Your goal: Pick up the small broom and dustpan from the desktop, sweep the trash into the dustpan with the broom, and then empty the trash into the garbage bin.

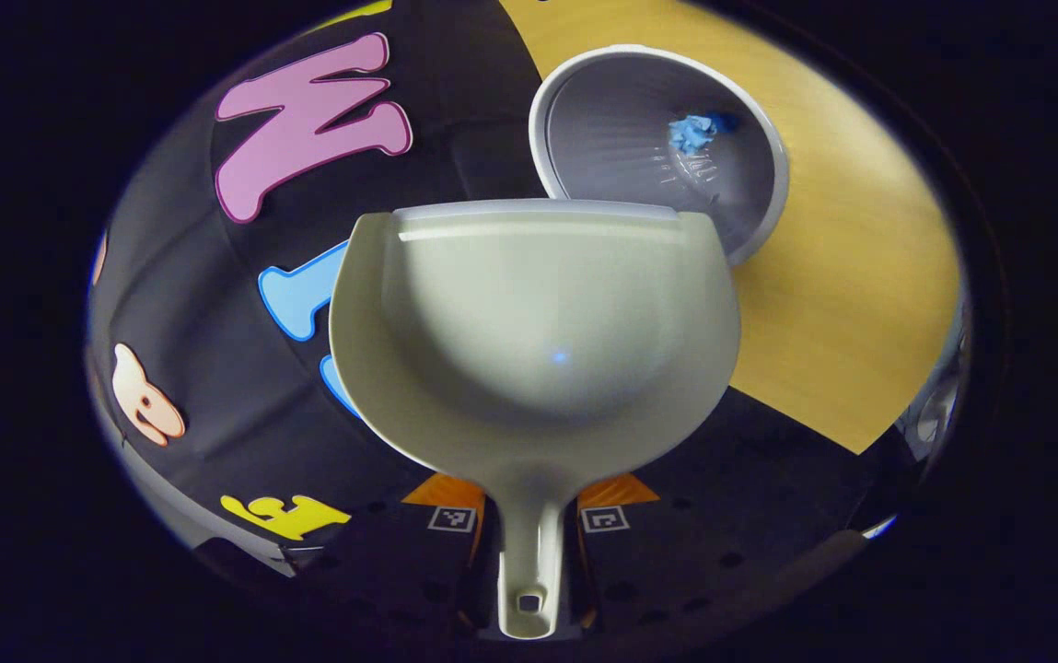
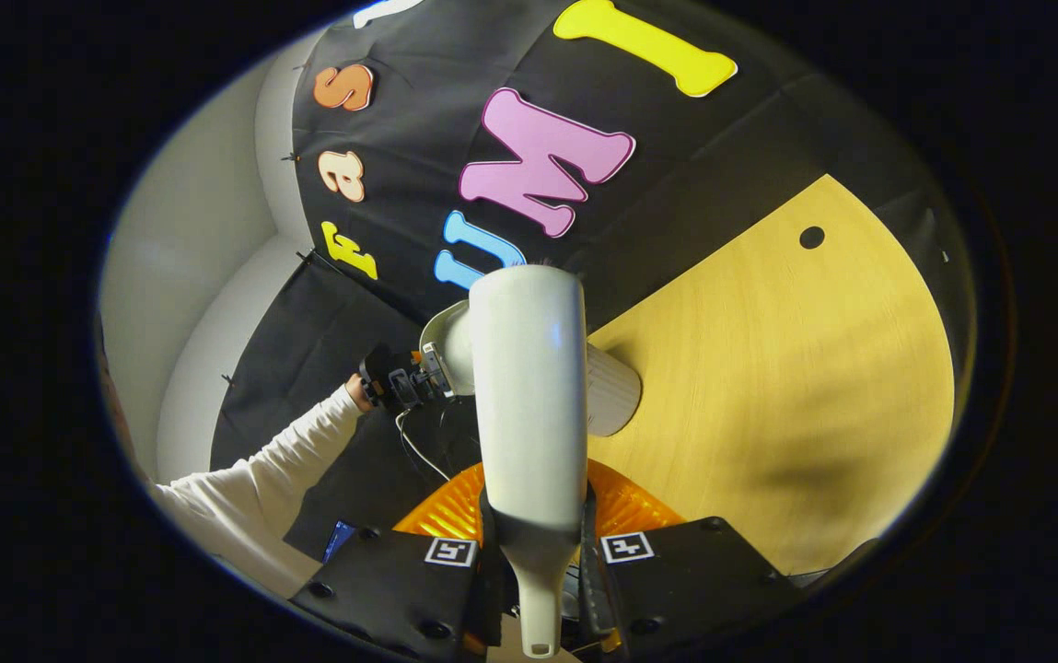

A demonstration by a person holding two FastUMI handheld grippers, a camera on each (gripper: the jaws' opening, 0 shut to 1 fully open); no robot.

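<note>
Left tongs (image 1: 529,552) clamped on dustpan (image 1: 538,322) handle, pan bare, tipped over bin (image 1: 657,138) ahead; blue trash (image 1: 696,132) inside, emptying apparently done. Right tongs (image 2: 533,562) clamped on broom (image 2: 529,387)

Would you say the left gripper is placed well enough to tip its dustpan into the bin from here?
Probably yes. The left gripper holds the dustpan by its handle, with the pan's front edge already over the bin's open rim and nothing between them.

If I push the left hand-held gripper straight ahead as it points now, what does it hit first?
Probably the garbage bin: the dustpan held by the left hand-held gripper leads, its front edge at the bin's rim. Depth is unclear, so it may pass above.
</note>
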